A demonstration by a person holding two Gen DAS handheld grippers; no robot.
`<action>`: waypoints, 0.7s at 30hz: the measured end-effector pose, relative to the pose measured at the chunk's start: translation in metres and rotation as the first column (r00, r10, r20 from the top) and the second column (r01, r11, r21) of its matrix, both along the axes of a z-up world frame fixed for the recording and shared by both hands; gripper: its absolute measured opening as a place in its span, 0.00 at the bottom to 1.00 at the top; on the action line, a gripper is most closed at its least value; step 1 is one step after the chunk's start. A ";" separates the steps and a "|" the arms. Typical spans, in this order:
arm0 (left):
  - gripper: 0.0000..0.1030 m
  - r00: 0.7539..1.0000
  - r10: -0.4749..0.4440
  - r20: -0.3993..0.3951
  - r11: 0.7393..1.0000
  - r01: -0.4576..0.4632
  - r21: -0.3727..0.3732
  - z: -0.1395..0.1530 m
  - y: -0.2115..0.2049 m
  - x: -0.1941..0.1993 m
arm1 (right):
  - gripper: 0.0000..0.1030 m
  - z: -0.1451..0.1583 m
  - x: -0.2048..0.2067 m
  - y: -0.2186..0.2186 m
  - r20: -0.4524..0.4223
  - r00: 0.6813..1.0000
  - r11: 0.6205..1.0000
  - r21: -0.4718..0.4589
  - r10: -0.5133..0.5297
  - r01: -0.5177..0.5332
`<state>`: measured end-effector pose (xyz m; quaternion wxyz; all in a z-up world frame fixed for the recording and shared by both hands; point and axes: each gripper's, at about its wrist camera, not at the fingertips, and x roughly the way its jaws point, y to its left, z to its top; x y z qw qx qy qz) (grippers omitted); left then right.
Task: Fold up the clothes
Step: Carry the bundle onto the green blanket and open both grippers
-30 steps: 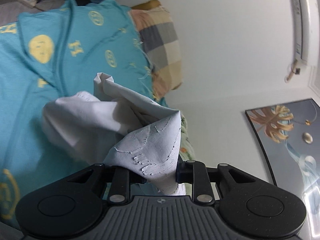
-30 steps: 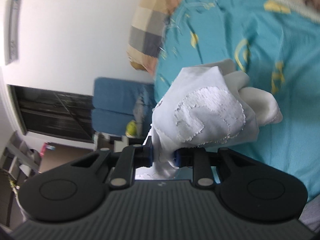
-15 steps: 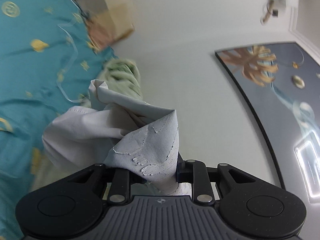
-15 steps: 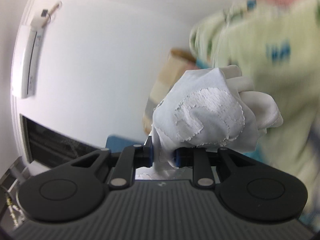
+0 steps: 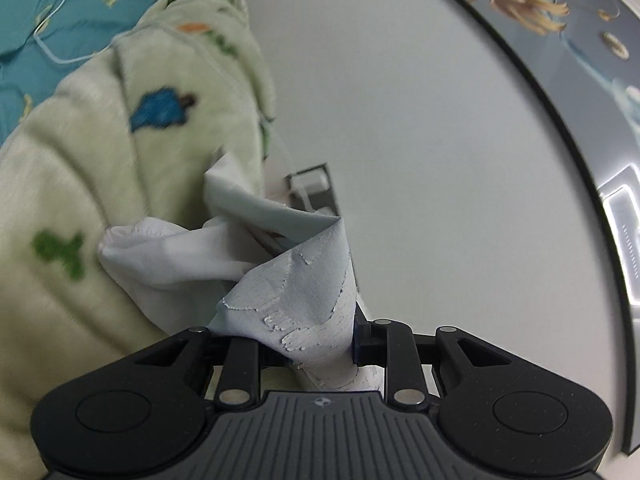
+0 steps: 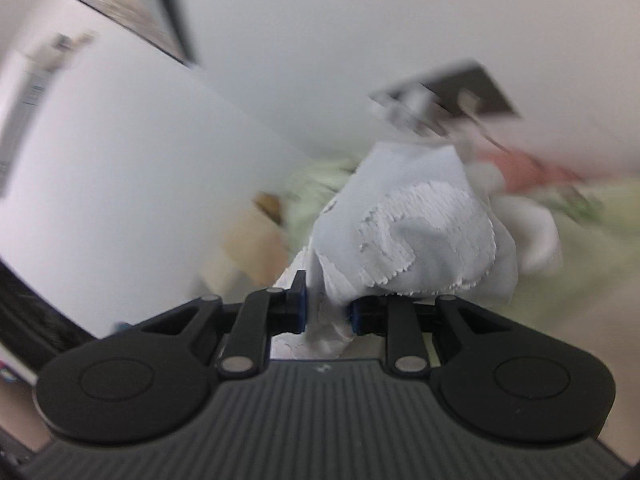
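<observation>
Both tools hold one white garment (image 5: 280, 280) aloft: the left tool (image 5: 320, 344) and right tool (image 6: 326, 312) are each clamped on a bunched edge, likely to spread it for folding, above a pale green blanket (image 5: 80, 168) on the bed.

A plain white wall (image 5: 420, 140) fills most of what I see ahead of me. A dark-framed picture (image 5: 580, 80) with golden leaves hangs along its right side, catching a bright reflection. To my left lies a pale green fleece blanket (image 5: 80, 160) over a teal bedsheet (image 5: 48, 8). The right view is blurred; an air conditioner (image 6: 28, 92) shows faintly at the left edge.
</observation>
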<state>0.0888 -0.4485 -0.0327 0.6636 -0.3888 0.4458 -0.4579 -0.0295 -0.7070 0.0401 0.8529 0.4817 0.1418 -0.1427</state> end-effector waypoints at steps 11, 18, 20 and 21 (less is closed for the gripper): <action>0.65 0.984 -0.059 0.169 0.959 0.009 0.282 0.011 0.023 -0.042 | 0.29 -0.020 -0.029 0.035 -0.119 0.993 0.997 -0.074 -0.005 -0.003; 0.88 0.898 -0.110 0.425 0.918 -0.072 0.391 0.081 0.066 -0.096 | 0.54 0.016 -0.084 0.091 -0.109 0.994 0.959 -0.282 -0.026 -0.006; 1.00 0.860 -0.106 0.499 0.914 -0.114 0.390 0.106 0.089 -0.124 | 0.54 0.025 -0.099 0.108 -0.109 0.994 0.938 -0.345 -0.028 -0.011; 1.00 0.839 -0.103 0.535 0.911 -0.137 0.389 0.117 0.099 -0.136 | 0.54 0.029 -0.106 0.117 -0.109 0.994 0.926 -0.376 -0.030 -0.014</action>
